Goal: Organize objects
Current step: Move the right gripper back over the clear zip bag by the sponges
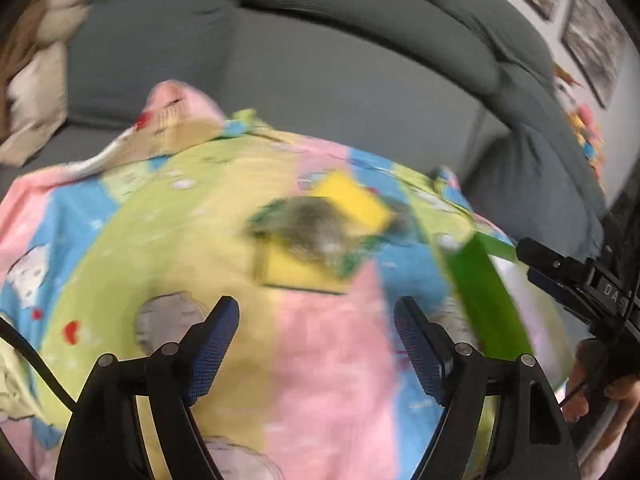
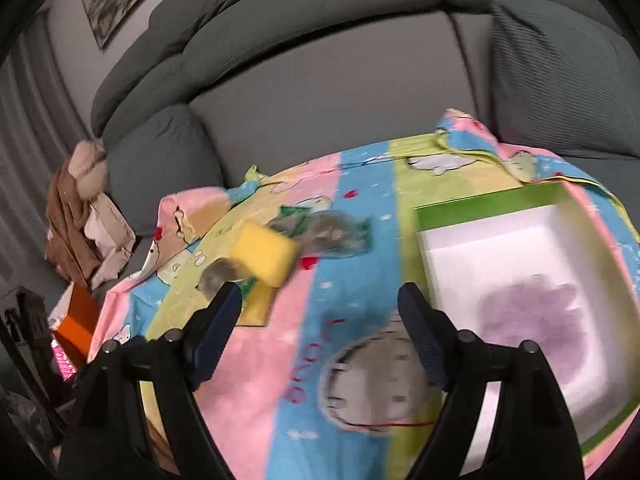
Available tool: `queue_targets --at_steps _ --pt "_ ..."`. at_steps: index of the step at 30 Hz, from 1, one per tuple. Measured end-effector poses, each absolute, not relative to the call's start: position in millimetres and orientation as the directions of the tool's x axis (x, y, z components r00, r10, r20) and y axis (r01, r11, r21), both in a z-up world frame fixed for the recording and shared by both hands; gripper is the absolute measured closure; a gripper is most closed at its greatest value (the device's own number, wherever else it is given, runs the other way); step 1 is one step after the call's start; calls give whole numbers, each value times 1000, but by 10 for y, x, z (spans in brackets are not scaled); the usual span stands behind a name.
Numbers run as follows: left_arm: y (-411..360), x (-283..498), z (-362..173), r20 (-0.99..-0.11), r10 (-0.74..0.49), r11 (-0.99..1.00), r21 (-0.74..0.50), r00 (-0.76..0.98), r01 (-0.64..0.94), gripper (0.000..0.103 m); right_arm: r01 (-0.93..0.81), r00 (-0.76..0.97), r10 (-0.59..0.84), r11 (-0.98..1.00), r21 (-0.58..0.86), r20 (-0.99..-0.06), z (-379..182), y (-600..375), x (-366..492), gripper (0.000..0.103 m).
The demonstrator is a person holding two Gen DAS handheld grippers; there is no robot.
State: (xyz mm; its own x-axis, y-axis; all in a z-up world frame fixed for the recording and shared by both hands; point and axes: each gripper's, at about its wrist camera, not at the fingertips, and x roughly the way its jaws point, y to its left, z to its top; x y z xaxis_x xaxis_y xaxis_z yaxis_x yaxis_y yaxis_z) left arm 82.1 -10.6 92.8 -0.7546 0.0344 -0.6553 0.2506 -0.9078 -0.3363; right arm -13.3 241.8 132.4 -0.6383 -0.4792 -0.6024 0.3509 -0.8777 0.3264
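Observation:
A yellow sponge (image 1: 352,200) (image 2: 264,254) lies on a pastel cartoon blanket (image 1: 320,344) (image 2: 272,360), beside grey steel-wool pads in green packets (image 1: 312,232) (image 2: 328,232); another yellow sponge (image 1: 296,268) lies under them. A green box with a white inside (image 2: 500,248) (image 1: 480,292) sits to the right; a blurred purple thing (image 2: 532,320) lies in it. My left gripper (image 1: 316,312) is open and empty, short of the sponges. My right gripper (image 2: 320,300) is open and empty, between sponges and box. It shows in the left wrist view (image 1: 532,260) past the box.
A grey sofa (image 1: 320,60) (image 2: 320,72) rises behind the blanket. Beige and brown cloths (image 2: 80,220) (image 1: 36,80) lie at the sofa's left end. An orange box (image 2: 76,328) sits low at the left. Framed pictures (image 1: 592,32) hang on the wall.

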Motion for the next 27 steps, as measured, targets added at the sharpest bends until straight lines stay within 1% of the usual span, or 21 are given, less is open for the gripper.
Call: queue_targets --at_steps 2,7,10,12,15,18,20,22,24,27 --pt "-290 918 788 -639 55 -896 -371 -768 244 23 371 -632 -453 -889 268 -628 1258 2025 -117 23" --pt "-588 945 489 -640 156 -837 -490 -753 243 23 458 -552 -500 -850 258 -667 1167 1277 -236 23" --pt "-697 954 435 -637 180 -804 -535 -750 261 23 453 -542 -435 -872 186 -719 1142 874 -382 23" --pt "-720 969 427 -628 206 -785 -564 -750 256 23 480 -526 -420 -865 150 -740 1141 672 -477 19" --pt "-705 977 426 -624 239 -781 -579 -744 234 23 502 -483 -371 -859 97 -793 1025 409 -643 19" --pt "-692 983 420 -637 217 -795 -555 -739 245 23 527 -437 -303 -849 32 -847 804 189 -787 19" --pt "-701 979 413 -642 214 -798 -550 -736 248 23 545 -427 -270 -838 -7 -863 672 137 -799 20" --pt "-731 983 408 -639 221 -788 -562 -737 252 23 561 -424 -237 -827 -48 -874 557 83 -788 39" --pt "-768 993 403 -633 225 -774 -578 -741 259 23 578 -407 -237 -814 -48 -882 463 73 -752 42" --pt "-820 1009 384 -622 242 -752 -606 -745 262 23 583 -409 -258 -812 -34 -875 477 151 -662 44"
